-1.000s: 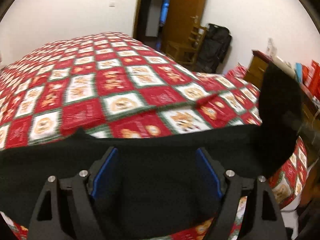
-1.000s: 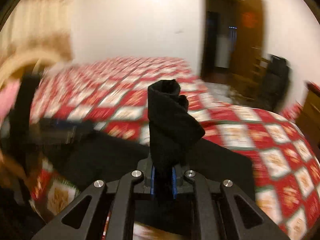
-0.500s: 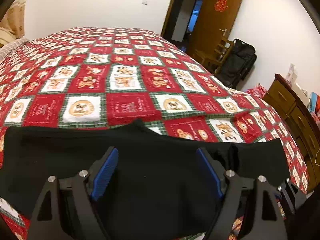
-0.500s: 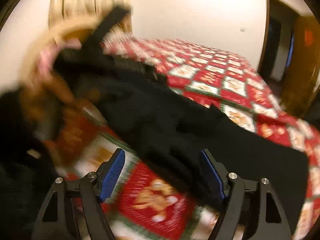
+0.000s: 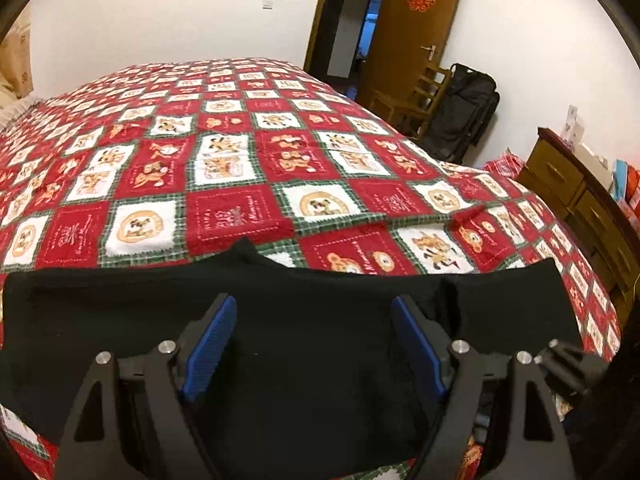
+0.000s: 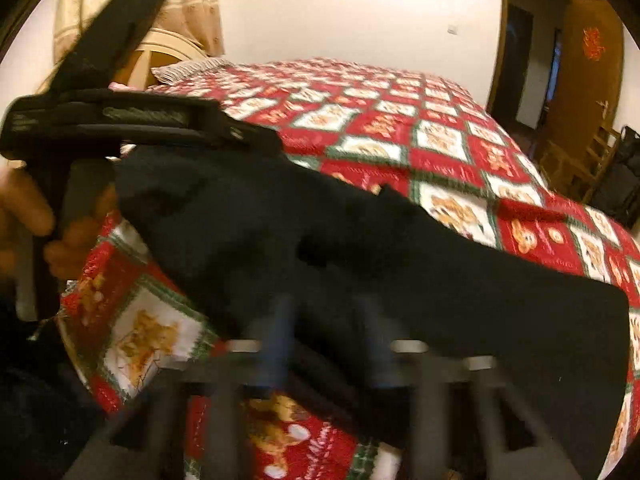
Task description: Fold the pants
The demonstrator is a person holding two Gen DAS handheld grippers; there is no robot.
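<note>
1. Two tongs are hovering over the black pants [image 5: 304, 344], which are lying flat on the bed [image 5: 240, 168].
2. Left tongs [image 5: 312, 344] are standing released, grasping nothing.
3. Right tongs [image 6: 328, 340] are blurred; I cannot tell their state.

Our right claw [image 6: 324, 340] has let go of the black fabric pants [image 5: 304, 344], which now lie flat on the red checked bedspread [image 5: 240, 168].

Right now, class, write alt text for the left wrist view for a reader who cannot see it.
Black pants lie folded in a wide band across the near edge of a bed covered by a red, white and green checked quilt. The open left gripper hovers over them, its blue pads spread wide. Behind stand a wooden door and a chair.
</note>
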